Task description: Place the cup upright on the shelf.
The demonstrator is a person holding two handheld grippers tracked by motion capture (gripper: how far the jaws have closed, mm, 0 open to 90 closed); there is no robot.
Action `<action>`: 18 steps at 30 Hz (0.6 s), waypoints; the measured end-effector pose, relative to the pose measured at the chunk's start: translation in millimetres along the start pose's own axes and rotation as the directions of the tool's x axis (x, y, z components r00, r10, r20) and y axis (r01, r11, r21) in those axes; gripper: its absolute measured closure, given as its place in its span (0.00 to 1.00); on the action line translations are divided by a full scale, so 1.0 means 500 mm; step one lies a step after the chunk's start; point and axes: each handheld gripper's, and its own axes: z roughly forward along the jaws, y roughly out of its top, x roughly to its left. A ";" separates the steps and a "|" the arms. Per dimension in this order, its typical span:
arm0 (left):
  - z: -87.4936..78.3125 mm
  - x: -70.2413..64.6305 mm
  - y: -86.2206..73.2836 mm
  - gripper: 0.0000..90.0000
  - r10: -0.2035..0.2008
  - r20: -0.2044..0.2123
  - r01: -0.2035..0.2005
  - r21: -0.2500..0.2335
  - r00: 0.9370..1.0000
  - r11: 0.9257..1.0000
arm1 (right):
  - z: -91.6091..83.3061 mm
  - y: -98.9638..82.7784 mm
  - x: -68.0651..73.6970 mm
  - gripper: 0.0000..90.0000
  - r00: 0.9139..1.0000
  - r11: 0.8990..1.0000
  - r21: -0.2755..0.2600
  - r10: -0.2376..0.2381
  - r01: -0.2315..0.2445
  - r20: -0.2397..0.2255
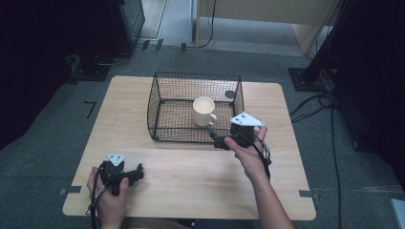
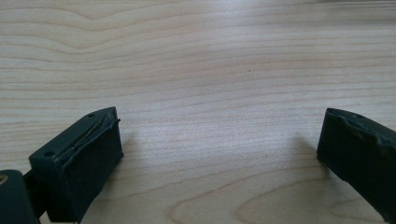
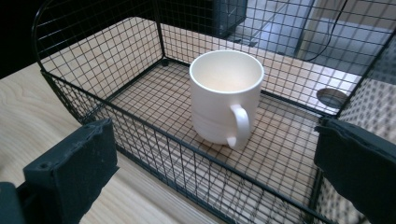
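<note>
A white mug (image 1: 204, 111) stands upright inside a black wire basket (image 1: 162, 90) at the middle of the wooden table; in the right gripper view the mug (image 3: 224, 95) has its handle turned toward the camera. My right gripper (image 1: 218, 141) is just outside the basket's (image 3: 93, 112) near wall at its right corner, jaws wide open with nothing between them; the same gripper (image 3: 210, 163) looks over the wall at the mug. My left gripper (image 1: 137, 172) rests at the table's near left, open and empty, and in its own view the gripper (image 2: 219, 149) frames bare wood.
The table (image 1: 191, 181) has free wood in front of the basket and on both sides. A small dark round disc (image 1: 229, 94) lies at the basket's far right corner. Cables and dark stands are on the floor beyond the table.
</note>
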 end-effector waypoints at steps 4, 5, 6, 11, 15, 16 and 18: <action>0.000 0.000 0.000 0.00 0.000 0.000 0.000 0.000 1.000 1.000 | -0.030 -0.015 -0.011 0.00 1.000 1.000 -0.008 0.005 -0.005 0.016; 0.000 0.000 0.000 0.00 0.000 0.000 0.000 0.000 1.000 1.000 | -0.030 -0.015 -0.011 0.00 1.000 1.000 -0.008 0.005 -0.005 0.016; 0.000 0.000 0.000 0.00 0.000 0.000 0.000 0.000 1.000 1.000 | -0.035 -0.019 -0.014 0.00 1.000 1.000 -0.010 0.005 -0.005 0.020; 0.000 0.000 0.000 0.00 0.001 0.000 -0.001 0.002 1.000 1.000 | -0.061 -0.039 -0.032 0.00 0.999 1.000 -0.010 0.017 -0.016 0.042; 0.000 0.000 0.000 0.00 0.002 0.000 -0.002 0.003 1.000 1.000 | -0.082 -0.061 -0.054 0.00 0.997 0.999 -0.010 0.037 -0.036 0.068; 0.000 0.000 0.000 0.00 0.002 0.000 -0.002 0.003 1.000 1.000 | -0.084 -0.065 -0.058 0.00 0.997 0.999 -0.009 0.040 -0.039 0.072; 0.000 0.000 0.000 0.00 0.003 0.000 -0.003 0.004 1.000 1.000 | -0.090 -0.075 -0.068 0.00 0.995 0.999 -0.005 0.047 -0.047 0.087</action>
